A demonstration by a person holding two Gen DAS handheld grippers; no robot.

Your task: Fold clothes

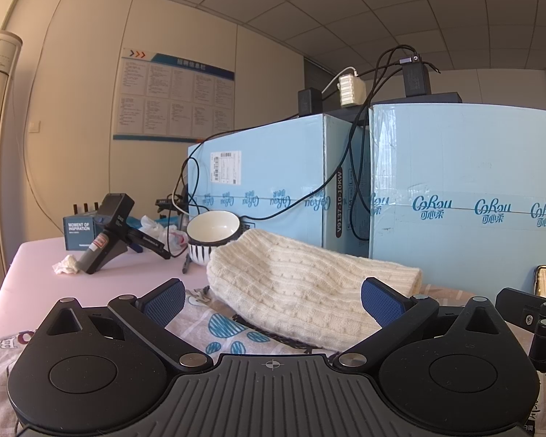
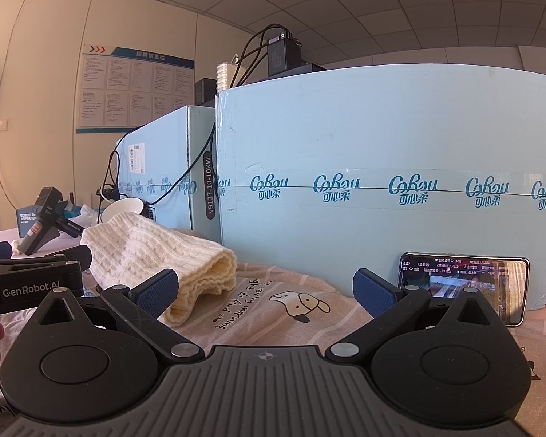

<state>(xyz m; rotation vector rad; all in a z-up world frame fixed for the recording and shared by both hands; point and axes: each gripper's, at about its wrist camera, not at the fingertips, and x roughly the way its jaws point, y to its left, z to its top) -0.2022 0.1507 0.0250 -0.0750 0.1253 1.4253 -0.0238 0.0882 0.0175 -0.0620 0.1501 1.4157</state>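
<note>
One folded cream knit sweater [image 1: 309, 291] lies on a printed cloth [image 2: 291, 302], two hand-held grippers before it.

Left hand-held gripper [image 1: 273, 300] and right hand-held gripper [image 2: 265, 291] both gape wide, holding nothing. Behind: two blue boxes [image 2: 382, 145], one bowl [image 1: 214, 233], one phone [image 2: 462, 287] propped against the nearer box.

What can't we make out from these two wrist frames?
- Printed garment: full outline, cut off by both claws' bodies and lying under the cream sweater.
- Bowl: inside unseen in the left view; mostly behind the sweater in the right view.
- Wall notice board: text too small.
- Phone: screen glare, lower edge behind right claw.
</note>
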